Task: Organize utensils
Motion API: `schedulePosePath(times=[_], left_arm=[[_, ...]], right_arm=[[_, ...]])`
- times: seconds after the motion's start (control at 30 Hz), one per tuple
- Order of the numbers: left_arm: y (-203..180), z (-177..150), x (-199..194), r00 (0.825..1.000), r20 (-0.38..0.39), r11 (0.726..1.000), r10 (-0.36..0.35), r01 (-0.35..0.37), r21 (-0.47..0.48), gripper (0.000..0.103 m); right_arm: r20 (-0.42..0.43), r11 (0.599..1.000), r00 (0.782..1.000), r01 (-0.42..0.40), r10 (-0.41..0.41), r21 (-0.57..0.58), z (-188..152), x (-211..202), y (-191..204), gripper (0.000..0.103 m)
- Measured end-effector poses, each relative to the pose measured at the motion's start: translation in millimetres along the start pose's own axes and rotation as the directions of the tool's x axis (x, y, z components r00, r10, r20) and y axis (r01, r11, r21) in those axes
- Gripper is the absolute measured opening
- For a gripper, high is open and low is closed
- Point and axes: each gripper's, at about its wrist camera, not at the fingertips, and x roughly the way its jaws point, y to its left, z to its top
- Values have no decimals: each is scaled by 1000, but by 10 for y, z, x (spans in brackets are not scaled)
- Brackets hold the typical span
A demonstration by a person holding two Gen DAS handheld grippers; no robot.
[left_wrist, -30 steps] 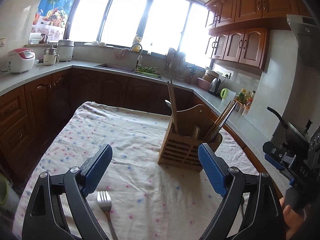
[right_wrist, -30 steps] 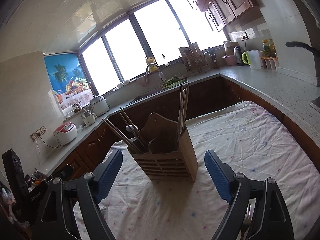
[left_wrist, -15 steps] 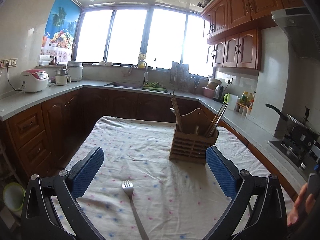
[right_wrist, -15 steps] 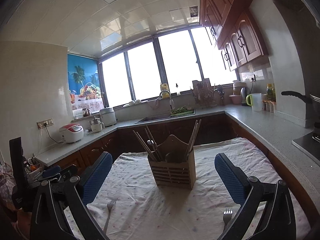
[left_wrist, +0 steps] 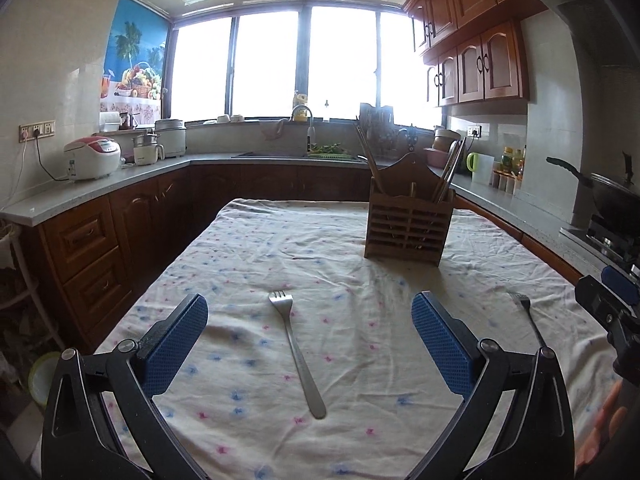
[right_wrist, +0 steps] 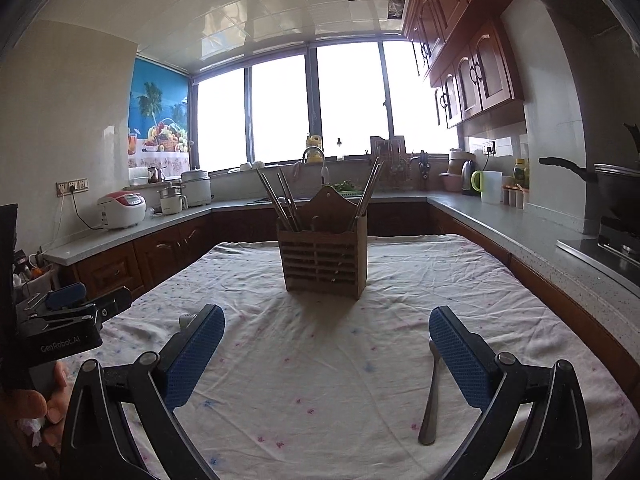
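left gripper (left_wrist: 310, 340), seen from its own wrist camera: the two blue-padded fingers (left_wrist: 176, 344) stand wide apart with nothing between the pads, held above the near end of a table covered by a spotted cloth (left_wrist: 360, 240). a steel fork (left_wrist: 296, 350) lies flat on the cloth in the gap between the fingers, tines toward the far edge, handle toward the near edge, touched by neither pad. a second fork (left_wrist: 528, 316) lies near the right edge of the table, partly hidden behind the right-hand finger; beyond it the dark body of the other tool enters at the picture's right margin. a slatted wooden utensil holder (left_wrist: 406, 224) stands upright toward the far right part of the table, well apart from both forks, with chopsticks (left_wrist: 370, 164) leaning out of its compartments. right gripper (right_wrist: 326, 344), seen from its own wrist camera: jaws likewise spread wide and empty above the cloth (right_wrist: 320, 360). the second fork (right_wrist: 432, 396) lies just inside the right-hand finger, its tines hidden behind the pad. the holder (right_wrist: 322, 258) stands straight ahead, mid-table toward the far edge, chopsticks (right_wrist: 280, 200) fanned to left and right. the first fork's tines are barely visible behind the left-hand finger. background: a grey worktop (right_wrist: 520, 232) runs round three sides, carrying a rice cooker (left_wrist: 93, 158) at left.
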Motion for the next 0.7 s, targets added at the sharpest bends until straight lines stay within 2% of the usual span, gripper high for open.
schedulePosePath(times=[0.27,0.7], left_arm=[[-23,-84,-49,1000,3,1000,24,-24,17,103],[-81,-99,-68,999,-12,998,46,-46,42,103]], right_arm=[[7,1000,1000,-4,4,-3,-138,-102,3,103],[0,1000,1000,-3,3,17,-180,-115,-91,103]])
